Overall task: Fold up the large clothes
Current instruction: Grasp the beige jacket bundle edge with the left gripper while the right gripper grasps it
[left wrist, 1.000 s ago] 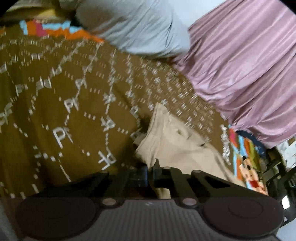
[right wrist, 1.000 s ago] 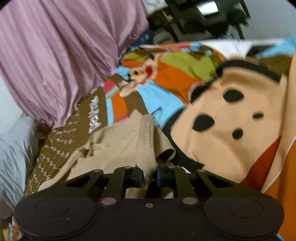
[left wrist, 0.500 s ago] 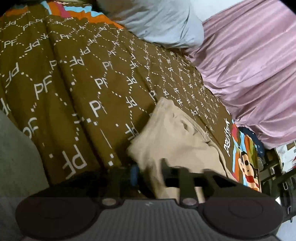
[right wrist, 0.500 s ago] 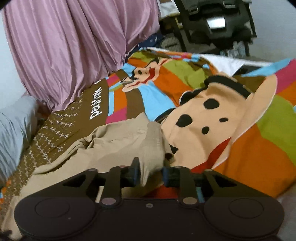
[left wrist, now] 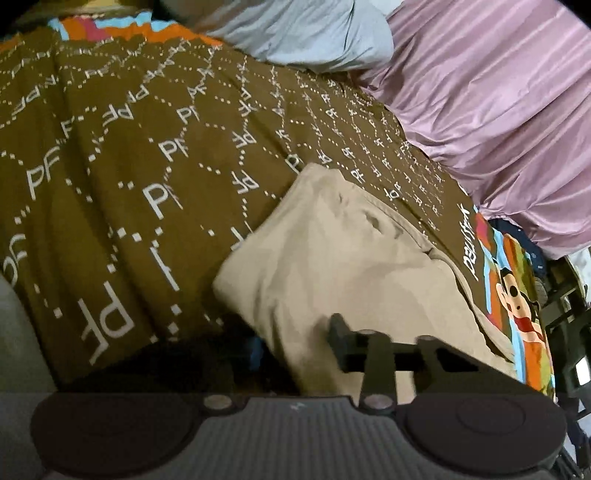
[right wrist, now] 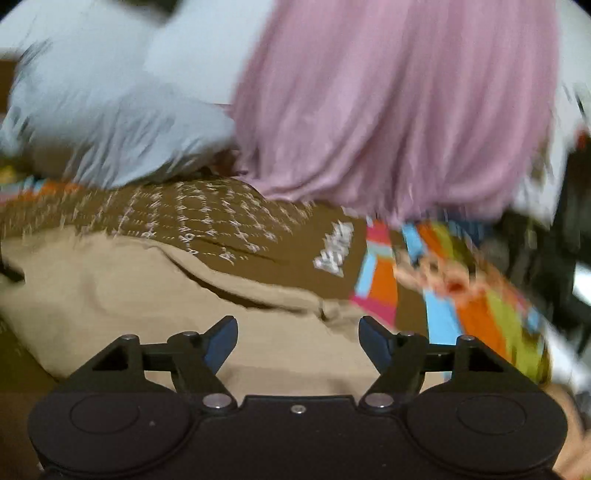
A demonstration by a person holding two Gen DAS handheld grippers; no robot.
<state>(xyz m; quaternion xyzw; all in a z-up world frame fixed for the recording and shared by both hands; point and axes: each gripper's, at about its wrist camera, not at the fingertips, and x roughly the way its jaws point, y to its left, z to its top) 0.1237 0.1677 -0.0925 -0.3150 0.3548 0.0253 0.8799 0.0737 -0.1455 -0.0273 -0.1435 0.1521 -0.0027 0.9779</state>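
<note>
A brown bedspread [left wrist: 147,155] with white dotted lettering covers the bed. Pink curtains [left wrist: 498,110] hang behind it, beside a pale grey pillow [left wrist: 306,33], in dim light

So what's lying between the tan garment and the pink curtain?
Only the bedspread, brown then striped, between tan garment and pink curtain; left wrist view.

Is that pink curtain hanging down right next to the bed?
Yes, the pink curtain drapes down onto the edge of the brown bedspread.
</note>
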